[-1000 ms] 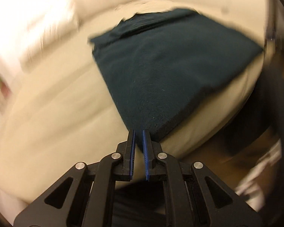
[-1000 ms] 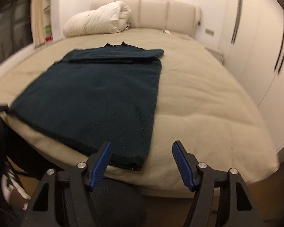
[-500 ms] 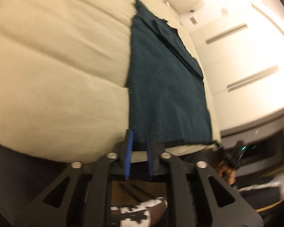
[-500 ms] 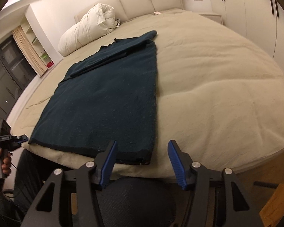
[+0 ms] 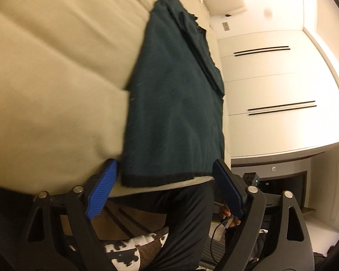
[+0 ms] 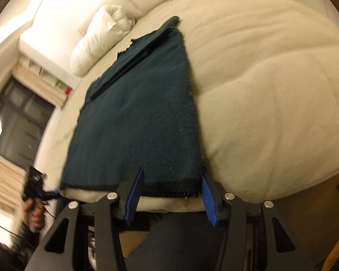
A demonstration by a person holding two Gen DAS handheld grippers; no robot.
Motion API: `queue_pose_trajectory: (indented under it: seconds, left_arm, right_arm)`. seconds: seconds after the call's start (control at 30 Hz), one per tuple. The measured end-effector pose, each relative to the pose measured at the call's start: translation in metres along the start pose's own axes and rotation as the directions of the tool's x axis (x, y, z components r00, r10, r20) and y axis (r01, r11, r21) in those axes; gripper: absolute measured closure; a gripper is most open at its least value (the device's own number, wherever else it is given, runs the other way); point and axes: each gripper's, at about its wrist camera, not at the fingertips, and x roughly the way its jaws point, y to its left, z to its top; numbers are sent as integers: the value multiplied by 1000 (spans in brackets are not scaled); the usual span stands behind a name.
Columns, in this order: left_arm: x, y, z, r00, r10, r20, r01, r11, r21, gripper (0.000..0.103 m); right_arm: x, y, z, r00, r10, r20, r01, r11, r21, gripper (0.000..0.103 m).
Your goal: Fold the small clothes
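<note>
A dark teal garment [image 6: 135, 122] lay flat on the cream bed [image 6: 271, 94], its hem at the near edge of the mattress and a folded band across its far end, near a rolled white duvet [image 6: 99, 40].

The left gripper [image 5: 165, 187] was rolled well over to one side, so the room looked tipped from its camera, and it pointed slightly down at the hem's left corner. Its jaws had just been opening and stood wide, the blue pads either side of the hem, gripping nothing.

The right gripper [image 6: 171, 194] tilted more steeply down at the hem's right corner. Its jaws had been closing and stood about half open, straddling that corner; the pads did not appear to press on the cloth.

A hand [image 6: 35, 212] held the left gripper's handle at the bed's edge.
</note>
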Motion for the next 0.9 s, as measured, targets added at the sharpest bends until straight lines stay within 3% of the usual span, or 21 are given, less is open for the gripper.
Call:
queue_pose_trajectory:
  seconds: [0.13, 0.33, 0.4, 0.57, 0.63, 0.7, 0.83, 0.9]
  left_arm:
    - [6, 3, 14, 1000, -5, -1, 5, 1000, -9, 33]
    - [12, 30, 20, 999, -27, 22, 29, 996, -85, 67]
    - [12, 36, 18, 999, -38, 27, 41, 994, -103, 70]
    - [16, 37, 15, 998, -60, 14, 61, 992, -107, 70]
    - [18, 38, 15, 998, -69, 6, 69, 992, -107, 70]
    - [18, 38, 14, 998, -65, 6, 65, 993, -100, 70]
    - [18, 37, 14, 998, -58, 14, 60, 993, -98, 93]
    - [16, 35, 13, 998, -64, 26, 66, 994, -87, 96]
  right_arm:
    - [-1, -12, 6, 998, 64, -15, -62, 993, 100, 50]
    - [10, -13, 13, 996, 88, -32, -83, 988, 128, 50]
    - [12, -15, 14, 994, 104, -27, -99, 985, 140, 51]
    - [12, -23, 11, 993, 119, -25, -114, 980, 166, 74]
    - [12, -23, 9, 993, 116, -31, -110, 980, 167, 90]
    - [13, -22, 8, 993, 115, -31, -109, 981, 161, 91]
    - [12, -19, 7, 992, 121, -17, -117, 979, 166, 95]
    - [10, -18, 8, 993, 122, -8, -119, 979, 163, 97]
